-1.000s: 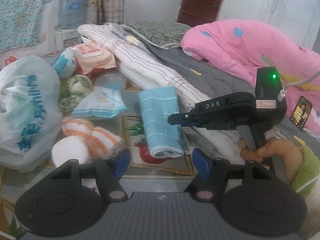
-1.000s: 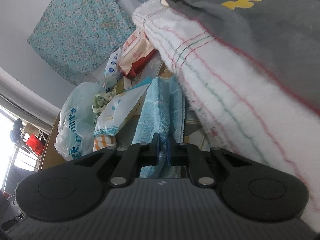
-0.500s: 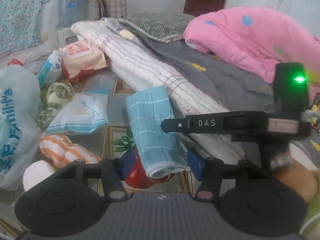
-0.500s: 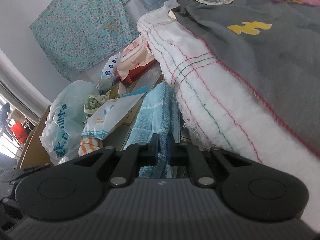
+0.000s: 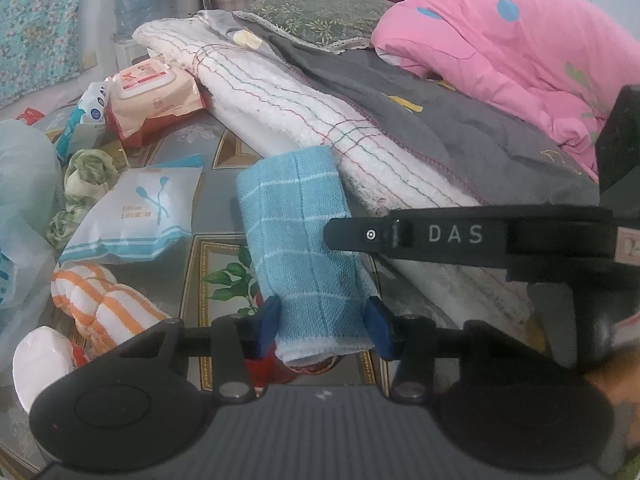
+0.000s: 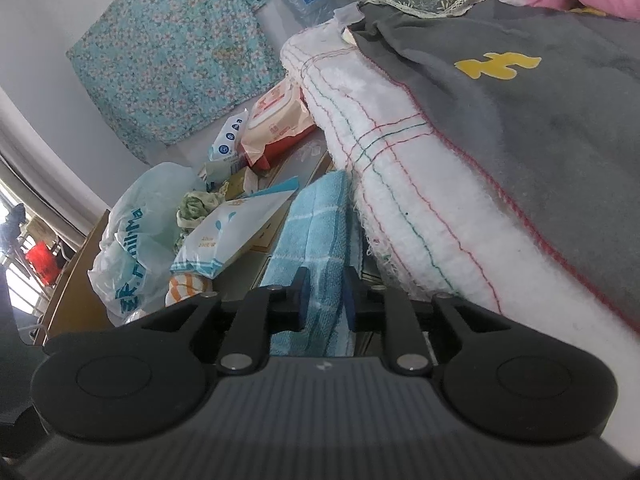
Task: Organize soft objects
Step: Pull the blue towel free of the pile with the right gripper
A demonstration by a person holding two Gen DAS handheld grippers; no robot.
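Bedding pile: pink quilt (image 5: pixel 520 52), grey blanket (image 5: pixel 460 136) and white striped blanket (image 5: pixel 312 120) overhang the bench (image 5: pixel 208 148) far edge, leaving little free surface. Folded blue towel (image 5: pixel 304 248) lies on bench against the white blanket's edge, near end toward front edge, presumably for a two-handed lift. L gripper (image 5: pixel 323 326) pitched down; fingers closing either side of towel end, contact unclear. R gripper (image 6: pixel 325 300) enters low from side; fingers opening, towel between, pads appear just clear.

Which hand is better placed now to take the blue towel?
Left. The left tongs are closing around the blue towel's near end; the right tongs are opening and letting it go.
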